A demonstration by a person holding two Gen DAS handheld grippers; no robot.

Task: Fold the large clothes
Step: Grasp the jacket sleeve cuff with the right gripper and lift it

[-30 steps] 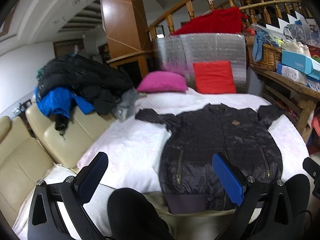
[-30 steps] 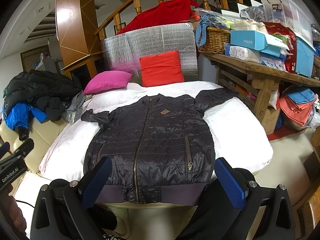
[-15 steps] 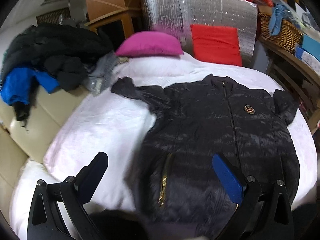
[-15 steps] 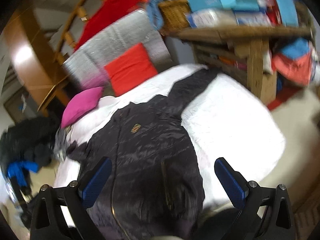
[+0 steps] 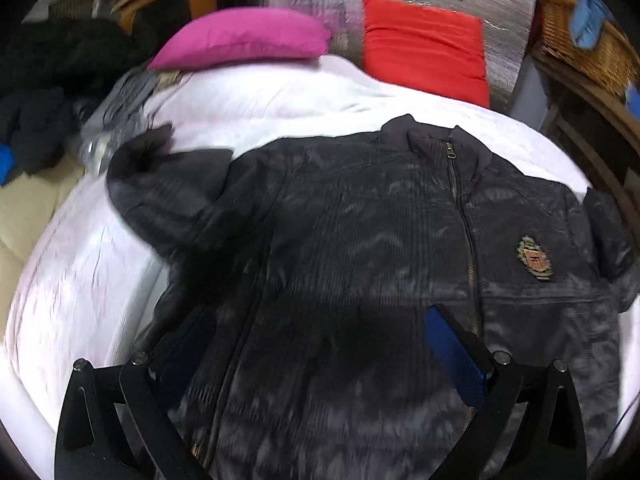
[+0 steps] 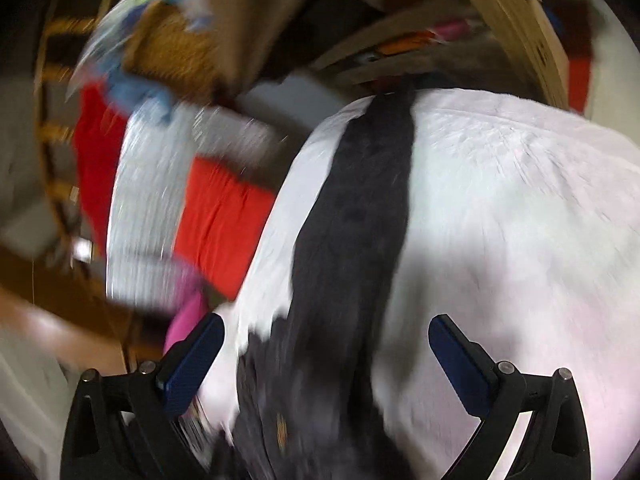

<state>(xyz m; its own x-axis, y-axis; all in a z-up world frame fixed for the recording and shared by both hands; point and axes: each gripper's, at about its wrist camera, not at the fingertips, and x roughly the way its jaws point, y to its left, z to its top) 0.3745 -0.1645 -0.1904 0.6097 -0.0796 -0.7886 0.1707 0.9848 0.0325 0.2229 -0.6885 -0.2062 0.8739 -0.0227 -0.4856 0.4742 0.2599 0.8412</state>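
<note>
A dark quilted zip jacket (image 5: 360, 240) with a crest badge lies flat, front up, on the white bed cover (image 5: 80, 280). Its left sleeve (image 5: 160, 188) bends out toward the pile at the left. My left gripper (image 5: 320, 344) is open and empty, hovering low over the jacket's left chest. In the blurred right wrist view the jacket's other sleeve (image 6: 360, 208) runs straight away across the white cover (image 6: 500, 220). My right gripper (image 6: 326, 352) is open and empty, with the sleeve's shoulder end between its fingers' line of sight.
A pink pillow (image 5: 244, 38) and a red cushion (image 5: 424, 48) lean at the bed's far end against silver foil padding. Dark clothes (image 5: 44, 88) are piled on the cream sofa at left. A wooden table with a wicker basket (image 5: 580, 36) stands at right.
Both grippers have moved forward and down over the bed. The left one now hangs over the jacket's chest; the right one has swung right and tilted toward the far sleeve.
</note>
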